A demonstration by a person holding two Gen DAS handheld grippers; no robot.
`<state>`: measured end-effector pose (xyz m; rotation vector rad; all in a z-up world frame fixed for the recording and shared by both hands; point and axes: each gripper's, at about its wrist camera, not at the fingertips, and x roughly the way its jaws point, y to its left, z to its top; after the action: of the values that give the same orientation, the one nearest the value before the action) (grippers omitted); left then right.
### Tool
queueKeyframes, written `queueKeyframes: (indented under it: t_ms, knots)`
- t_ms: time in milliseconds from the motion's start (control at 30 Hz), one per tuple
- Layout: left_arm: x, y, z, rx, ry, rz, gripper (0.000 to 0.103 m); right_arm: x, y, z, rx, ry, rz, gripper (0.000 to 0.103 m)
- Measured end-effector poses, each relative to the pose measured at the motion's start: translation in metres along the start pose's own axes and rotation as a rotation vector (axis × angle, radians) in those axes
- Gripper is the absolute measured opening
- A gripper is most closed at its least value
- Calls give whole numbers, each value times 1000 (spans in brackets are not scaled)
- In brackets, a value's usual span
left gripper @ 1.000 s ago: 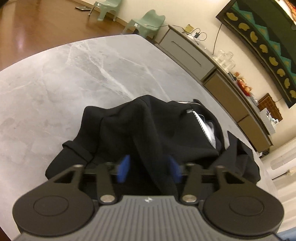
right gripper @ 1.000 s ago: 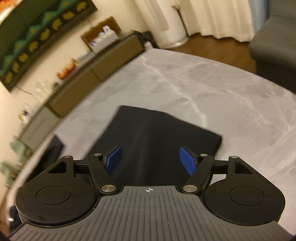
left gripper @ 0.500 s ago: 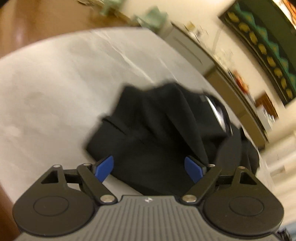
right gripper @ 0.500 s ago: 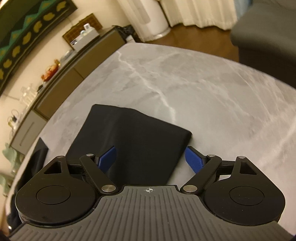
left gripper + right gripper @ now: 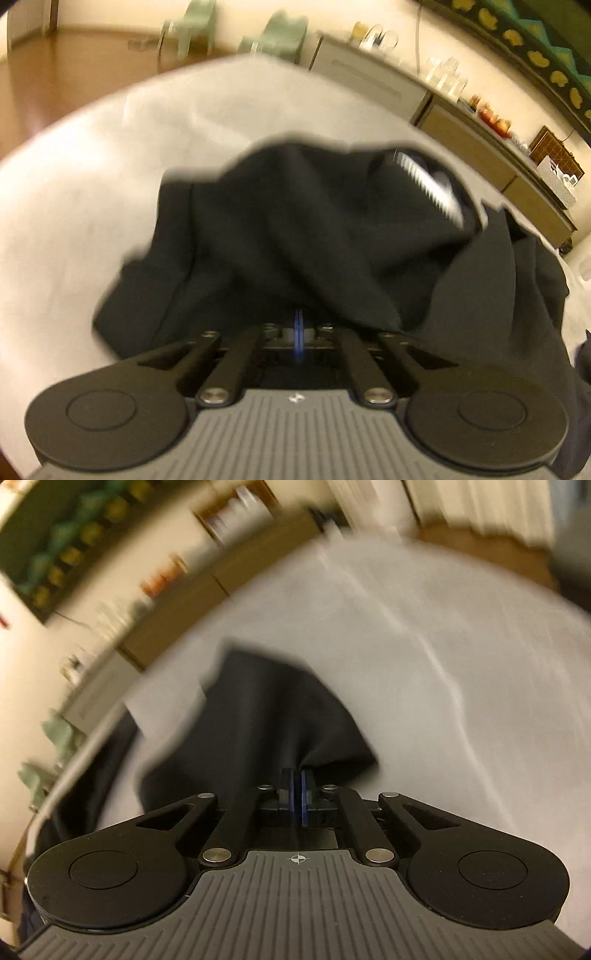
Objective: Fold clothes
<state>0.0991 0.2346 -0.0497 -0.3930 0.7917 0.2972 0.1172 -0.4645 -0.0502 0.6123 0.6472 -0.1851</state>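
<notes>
While both frames are smearing with motion, the left gripper (image 5: 298,334) is closing tight on a ridge of the black jacket (image 5: 314,236), its blue pads nearly meeting with cloth bunching over them, and the right gripper (image 5: 296,797) is pinching the near corner of a dark cloth (image 5: 266,716), which is puckering into the pads. In the left view the jacket is lying rumpled in a heap toward the near edge of the table (image 5: 92,177), with a white zip (image 5: 424,181) showing at its far right and loose folds trailing off toward the right edge. In the right view the cloth is stretching away from the pads over the middle of the table, with bare grey top to its right; whether this is the same garment or a second piece, the blur is not letting me say. Judging by both pinches, the step in hand is a lift or drag of fabric to lay a fold. Doing it well is meaning keeping both grips firm, moving the two hands together so the cloth is staying taut and flat between them, carrying the edge low over the table, and watching that the trailing folds are not sliding off the edge.
</notes>
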Motion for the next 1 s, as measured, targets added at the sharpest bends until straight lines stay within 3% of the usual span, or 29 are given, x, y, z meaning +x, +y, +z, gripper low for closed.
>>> queueKeyframes:
  t_ms: [100,167,233,300,400,433,500,533,567,700,867,1000]
  knots:
    - [-30,23,29,-94,-236,5,0,-50,9,14,-11,-264,108,0]
    - [-48,53,36,-186,-300,10,0,-76,-2,9,34,-314,93,0]
    - [-49,80,25,-242,-230,-17,0,-89,-18,2,95,-272,58,0]
    - [-39,96,9,-292,-92,-109,2,-85,-32,-5,140,-176,17,0]
    - [-33,98,-21,-312,49,-220,19,-80,-41,-12,186,-107,13,6]
    - [-36,92,-30,-283,62,-229,27,-79,-43,-14,200,-91,16,13]
    - [-43,81,-50,-243,81,-266,41,-77,-48,-19,228,-58,23,14]
    - [-46,77,-60,-234,95,-293,53,-76,-50,-21,242,-41,26,24]
    - [-49,74,-70,-232,111,-312,62,-75,-52,-23,256,-25,29,46]
    - [-47,69,-88,-237,183,-329,64,-71,-61,-32,311,42,43,60]
    - [-27,60,-75,-254,176,-316,76,-66,-67,-36,310,99,42,76]
    - [-2,41,-56,-253,187,-300,77,-56,-70,-42,310,141,59,77]
